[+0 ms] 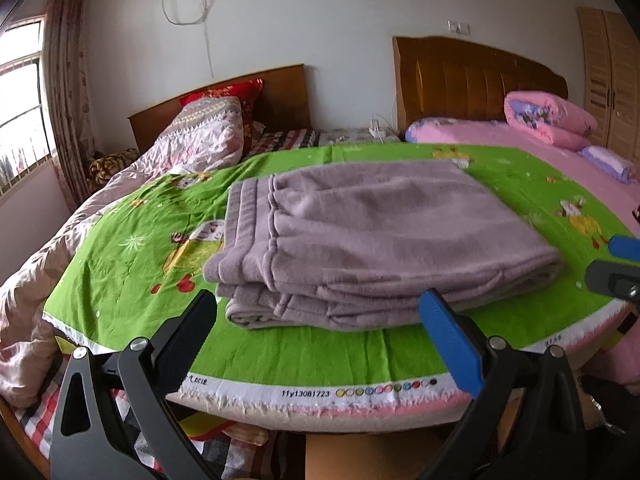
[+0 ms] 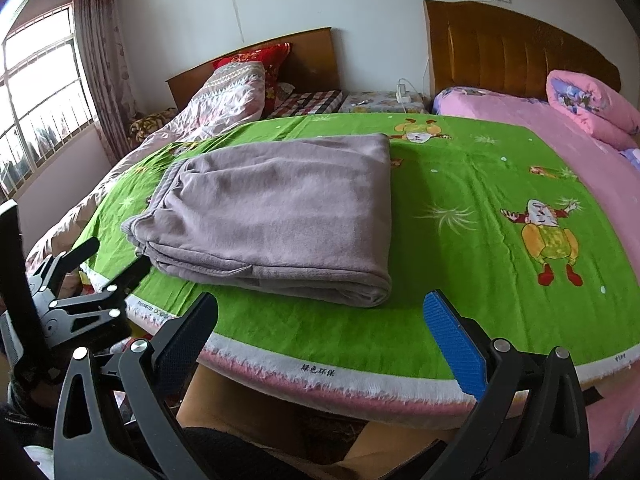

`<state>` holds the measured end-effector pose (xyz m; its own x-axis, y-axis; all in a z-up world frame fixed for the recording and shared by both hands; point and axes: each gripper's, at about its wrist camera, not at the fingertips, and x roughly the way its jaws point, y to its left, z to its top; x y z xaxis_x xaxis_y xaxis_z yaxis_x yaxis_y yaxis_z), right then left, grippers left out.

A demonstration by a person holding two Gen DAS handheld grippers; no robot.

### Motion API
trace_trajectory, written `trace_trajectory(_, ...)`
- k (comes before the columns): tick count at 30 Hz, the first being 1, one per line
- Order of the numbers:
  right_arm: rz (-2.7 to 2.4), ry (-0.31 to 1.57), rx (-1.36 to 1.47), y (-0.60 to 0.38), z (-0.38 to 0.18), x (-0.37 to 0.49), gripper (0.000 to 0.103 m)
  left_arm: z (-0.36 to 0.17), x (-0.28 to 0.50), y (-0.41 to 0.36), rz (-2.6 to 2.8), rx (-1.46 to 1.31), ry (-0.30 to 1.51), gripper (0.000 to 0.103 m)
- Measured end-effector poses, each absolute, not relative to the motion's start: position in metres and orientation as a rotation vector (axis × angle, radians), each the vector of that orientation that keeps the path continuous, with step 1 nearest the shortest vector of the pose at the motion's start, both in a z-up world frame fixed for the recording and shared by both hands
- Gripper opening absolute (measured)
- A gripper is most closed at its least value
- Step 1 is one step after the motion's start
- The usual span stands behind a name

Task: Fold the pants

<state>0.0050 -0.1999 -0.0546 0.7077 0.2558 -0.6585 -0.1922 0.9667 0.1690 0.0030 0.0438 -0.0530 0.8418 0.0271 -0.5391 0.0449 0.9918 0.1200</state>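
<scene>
Both hand-held grippers, left (image 1: 318, 312) and right (image 2: 320, 314), hang wide open and empty at the near edge of the green cartoon sheet (image 2: 460, 184). On it lie the mauve pants (image 2: 272, 216), already a compact layered rectangle; folding looks essentially finished.

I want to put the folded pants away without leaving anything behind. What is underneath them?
The pants lie folded on the green cartoon sheet, which shows all around them. Anything directly beneath the pile is covered. Both grippers, left and right, are open and clear of it.
</scene>
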Motion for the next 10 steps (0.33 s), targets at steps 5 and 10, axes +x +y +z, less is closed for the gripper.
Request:
trace_trajectory(5,0.232,0.755,0.125,-0.215,-0.061,0.024,0.099,-0.044,0.016,0.055,-0.002,0.063,0.577,0.101)
trace_trajectory(10,0.045,0.648,0.203,-0.274,-0.05,0.03,0.099,-0.037,0.026,0.134,0.254,-0.24,0.556,0.101)
